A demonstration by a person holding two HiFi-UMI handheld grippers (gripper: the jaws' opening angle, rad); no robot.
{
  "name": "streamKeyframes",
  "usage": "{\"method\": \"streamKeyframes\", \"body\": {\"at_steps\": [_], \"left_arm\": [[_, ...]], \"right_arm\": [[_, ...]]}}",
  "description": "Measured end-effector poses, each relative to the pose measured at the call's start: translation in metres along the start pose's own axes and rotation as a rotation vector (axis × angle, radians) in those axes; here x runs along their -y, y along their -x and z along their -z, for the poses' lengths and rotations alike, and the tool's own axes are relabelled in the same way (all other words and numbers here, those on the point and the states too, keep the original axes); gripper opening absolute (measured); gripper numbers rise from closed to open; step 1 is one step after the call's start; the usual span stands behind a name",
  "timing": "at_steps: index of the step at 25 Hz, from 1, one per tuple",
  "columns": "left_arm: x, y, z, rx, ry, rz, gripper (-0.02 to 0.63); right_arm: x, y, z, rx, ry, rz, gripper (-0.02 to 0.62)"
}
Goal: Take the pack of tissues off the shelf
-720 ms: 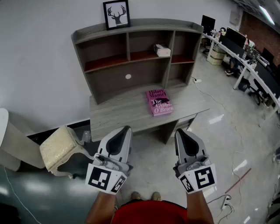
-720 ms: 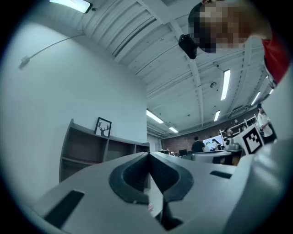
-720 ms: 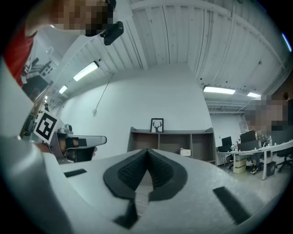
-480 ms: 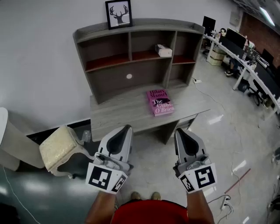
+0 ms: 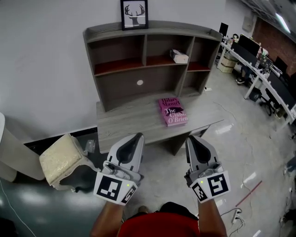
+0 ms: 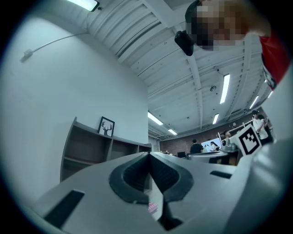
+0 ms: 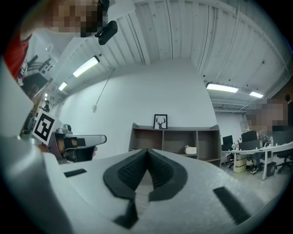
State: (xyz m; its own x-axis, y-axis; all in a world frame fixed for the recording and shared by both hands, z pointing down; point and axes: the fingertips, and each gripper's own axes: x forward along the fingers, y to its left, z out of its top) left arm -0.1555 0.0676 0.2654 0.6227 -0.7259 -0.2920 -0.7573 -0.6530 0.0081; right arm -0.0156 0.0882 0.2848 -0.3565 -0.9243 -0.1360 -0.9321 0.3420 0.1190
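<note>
The pack of tissues (image 5: 180, 56) is a small white box on the middle shelf of the grey shelf unit (image 5: 138, 32); it also shows far off in the right gripper view (image 7: 191, 150). My left gripper (image 5: 137, 137) and right gripper (image 5: 191, 139) hang side by side well short of the desk, both shut with nothing between the jaws. In each gripper view the dark pads meet at their tips (image 6: 149, 154) (image 7: 147, 150).
A pink book (image 5: 172, 111) lies on the grey desk top (image 5: 125, 122). A framed deer picture (image 5: 134, 14) stands on top of the shelf unit. A cream cushioned chair (image 5: 60, 159) sits at the left. Office desks with monitors (image 5: 259, 60) line the right.
The view has moved a little closer to the desk and shifted; the shelf unit now sits further right in the picture. Both grippers stay shut.
</note>
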Motion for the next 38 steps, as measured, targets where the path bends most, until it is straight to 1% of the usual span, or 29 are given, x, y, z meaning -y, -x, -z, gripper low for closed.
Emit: {"method": "streamKeyframes", "body": {"at_steps": [3, 5, 10, 11, 17, 21, 24, 29, 33, 38], "left_arm": [[-0.011, -0.004, 0.004, -0.004, 0.014, -0.001, 0.008], [-0.017, -0.01, 0.004, -0.003, 0.01, 0.0, 0.009], [-0.037, -0.036, 0.014, -0.001, -0.006, -0.012, 0.008], [-0.04, -0.044, 0.017, -0.003, -0.013, -0.015, 0.008], [-0.068, -0.111, 0.039, -0.01, -0.053, -0.046, 0.008], [-0.08, -0.168, 0.052, -0.014, -0.067, -0.069, 0.009], [-0.09, -0.211, 0.063, -0.021, -0.07, -0.089, 0.008], [-0.102, -0.266, 0.083, -0.041, -0.088, -0.123, 0.008], [-0.11, -0.297, 0.097, -0.06, -0.091, -0.137, 0.009], [-0.12, -0.325, 0.112, -0.088, -0.085, -0.127, 0.008]], "right_arm": [[0.005, -0.012, 0.003, -0.021, 0.004, 0.017, 0.005], [0.011, -0.023, 0.004, -0.023, 0.008, 0.023, 0.006], [0.03, -0.059, 0.009, -0.013, 0.022, 0.006, 0.013], [0.037, -0.068, 0.012, -0.008, 0.02, 0.003, 0.052], [0.101, -0.135, 0.034, 0.001, 0.001, 0.005, 0.194], [0.153, -0.183, 0.049, -0.013, -0.028, 0.006, 0.267], [0.187, -0.223, 0.065, -0.047, -0.039, -0.014, 0.315], [0.237, -0.275, 0.082, -0.074, -0.039, -0.023, 0.351], [0.273, -0.31, 0.097, -0.1, -0.043, 0.005, 0.382], [0.304, -0.349, 0.11, -0.13, -0.058, 0.046, 0.411]]}}
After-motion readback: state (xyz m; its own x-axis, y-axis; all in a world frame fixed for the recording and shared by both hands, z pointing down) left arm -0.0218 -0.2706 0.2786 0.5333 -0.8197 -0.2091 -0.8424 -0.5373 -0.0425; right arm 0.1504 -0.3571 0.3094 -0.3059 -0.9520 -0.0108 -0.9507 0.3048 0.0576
